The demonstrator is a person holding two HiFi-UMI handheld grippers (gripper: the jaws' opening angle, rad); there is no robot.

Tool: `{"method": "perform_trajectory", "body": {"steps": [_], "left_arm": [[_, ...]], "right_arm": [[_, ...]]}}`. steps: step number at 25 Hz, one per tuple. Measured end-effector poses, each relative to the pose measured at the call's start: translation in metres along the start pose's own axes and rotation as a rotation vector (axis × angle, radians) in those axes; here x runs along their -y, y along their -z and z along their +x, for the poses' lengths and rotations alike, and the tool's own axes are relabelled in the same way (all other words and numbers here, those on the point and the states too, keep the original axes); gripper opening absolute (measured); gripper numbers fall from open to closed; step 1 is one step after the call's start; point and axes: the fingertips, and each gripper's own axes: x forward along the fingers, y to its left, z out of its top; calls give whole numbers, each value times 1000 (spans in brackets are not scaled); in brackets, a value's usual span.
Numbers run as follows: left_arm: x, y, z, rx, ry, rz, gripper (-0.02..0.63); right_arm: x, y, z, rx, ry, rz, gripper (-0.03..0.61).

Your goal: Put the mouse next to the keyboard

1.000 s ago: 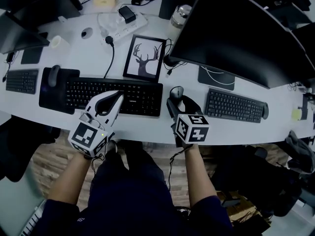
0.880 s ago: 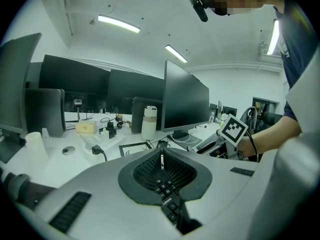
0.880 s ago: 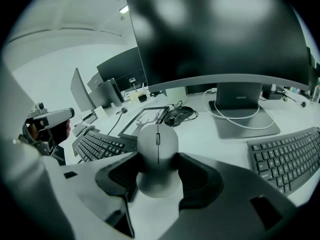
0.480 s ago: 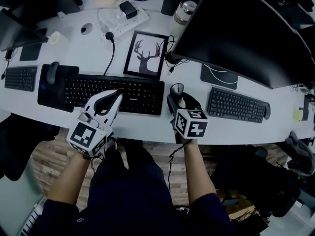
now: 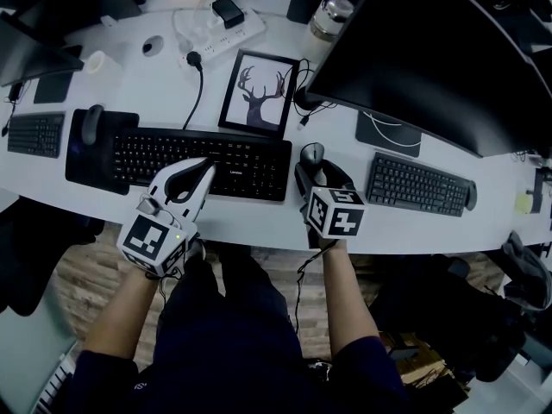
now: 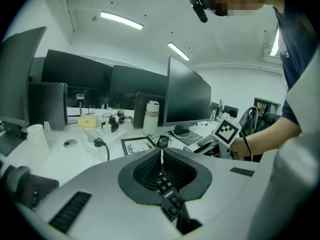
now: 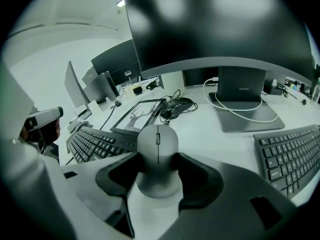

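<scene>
The right gripper (image 5: 312,166) is clamped on the mouse (image 5: 311,154): in the right gripper view its two dark pads press the mouse's flanks, one on each side, with the scroll wheel and nose pointing away past the jaw tips. The mouse (image 7: 157,148) is grey and rounded. It sits just off the right end of the black keyboard (image 5: 200,160), close to it but not touching, over the white desk (image 5: 259,218). Whether its underside rests on the desk cannot be made out.

The left gripper (image 5: 207,170) is clenched on nothing. In the left gripper view its ribbed pads meet at the tips, and only a strip of keyboard keys shows through the gap below them. It hovers over the front middle of the black keyboard, pointing toward the right gripper.

Behind the keyboard's right half lies a framed deer picture (image 5: 260,93), tilted slightly. To the right of the mouse is a second, smaller keyboard (image 5: 419,185), and behind that the base (image 5: 388,134) of a large dark monitor (image 5: 431,50). Left of the black keyboard, a dark pad (image 5: 97,158) carries another mouse (image 5: 90,123), with a small keyboard (image 5: 36,134) beyond it. A power strip (image 5: 220,37) and a bottle (image 5: 332,15) stand near the back of the desk.
</scene>
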Motion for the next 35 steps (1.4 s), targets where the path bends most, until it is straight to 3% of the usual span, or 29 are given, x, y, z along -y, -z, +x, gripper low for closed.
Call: {"method": "perform_trajectory", "body": {"steps": [35], "left_arm": [[-2, 7, 8, -19, 10, -10, 40]], "right_arm": [[9, -4, 20, -71, 88, -119, 255]]}}
